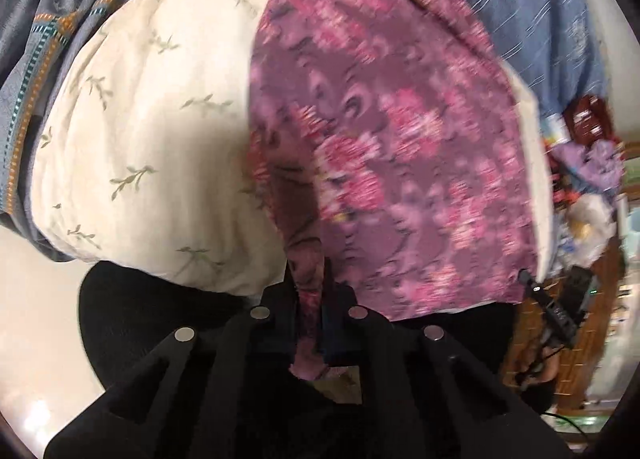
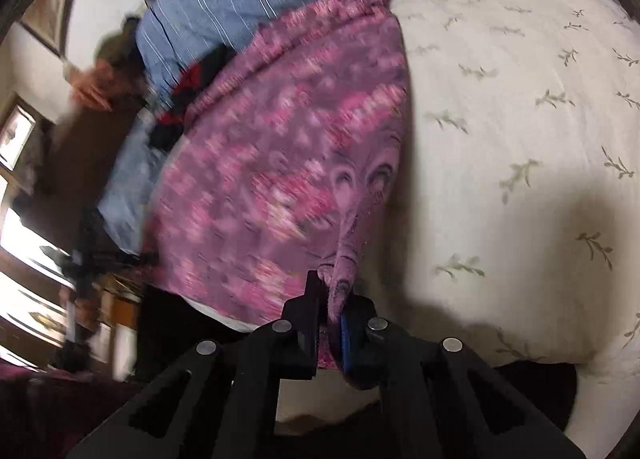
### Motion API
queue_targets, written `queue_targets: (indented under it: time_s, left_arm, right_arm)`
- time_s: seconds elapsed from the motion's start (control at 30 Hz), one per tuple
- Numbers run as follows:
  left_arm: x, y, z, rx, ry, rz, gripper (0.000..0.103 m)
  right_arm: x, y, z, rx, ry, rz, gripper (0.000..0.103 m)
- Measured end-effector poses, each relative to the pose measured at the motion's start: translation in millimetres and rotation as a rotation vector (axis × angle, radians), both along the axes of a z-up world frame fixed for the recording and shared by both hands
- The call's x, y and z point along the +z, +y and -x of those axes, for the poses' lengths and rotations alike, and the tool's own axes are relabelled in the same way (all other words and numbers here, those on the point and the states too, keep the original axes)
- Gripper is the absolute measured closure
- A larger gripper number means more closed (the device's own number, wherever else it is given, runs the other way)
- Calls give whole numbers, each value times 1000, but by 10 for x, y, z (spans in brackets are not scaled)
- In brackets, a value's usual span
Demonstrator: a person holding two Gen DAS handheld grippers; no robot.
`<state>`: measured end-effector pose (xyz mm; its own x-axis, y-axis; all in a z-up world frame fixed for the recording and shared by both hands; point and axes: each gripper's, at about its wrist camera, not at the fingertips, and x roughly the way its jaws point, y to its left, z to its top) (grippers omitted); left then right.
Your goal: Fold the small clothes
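Left wrist view: left gripper point(image 1: 310, 323), fingers pinched tight on a bunched edge of the pink-purple floral garment point(image 1: 392, 147). It lies spread over the cream leaf-print pillow point(image 1: 152, 131), beside blue striped cloth point(image 1: 532, 15). Blurred.

Right wrist view: right gripper point(image 2: 330, 323), fingers clamped on another gathered edge of the garment point(image 2: 280, 163). Thin, limp fabric, busy rose print. No finished fold visible; folding looks barely begun.

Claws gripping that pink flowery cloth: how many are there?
2. The left claw pinches a bunched near corner of the pink floral cloth; the right claw pinches another near corner, over the cream leaf-print bedding.
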<state>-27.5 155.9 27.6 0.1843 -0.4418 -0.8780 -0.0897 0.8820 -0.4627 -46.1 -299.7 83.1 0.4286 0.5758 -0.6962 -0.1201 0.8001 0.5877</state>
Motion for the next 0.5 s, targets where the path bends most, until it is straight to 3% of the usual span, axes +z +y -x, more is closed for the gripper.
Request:
queue_targets:
  time_s: [0.1, 0.2, 0.33, 0.5]
  left_arm:
    - [208, 18, -61, 27, -60, 105, 97]
    - [429, 68, -206, 58, -128, 184, 97]
    - [646, 100, -576, 104, -211, 211, 97]
    - [741, 213, -1159, 180, -250, 236, 97]
  right_arm:
    - [192, -67, -42, -38, -53, -136, 96]
    - [353, -89, -174, -65, -100, -205, 96]
    - [563, -126, -501, -98, -165, -259, 96]
    - [652, -200, -1130, -162, -218, -276, 96]
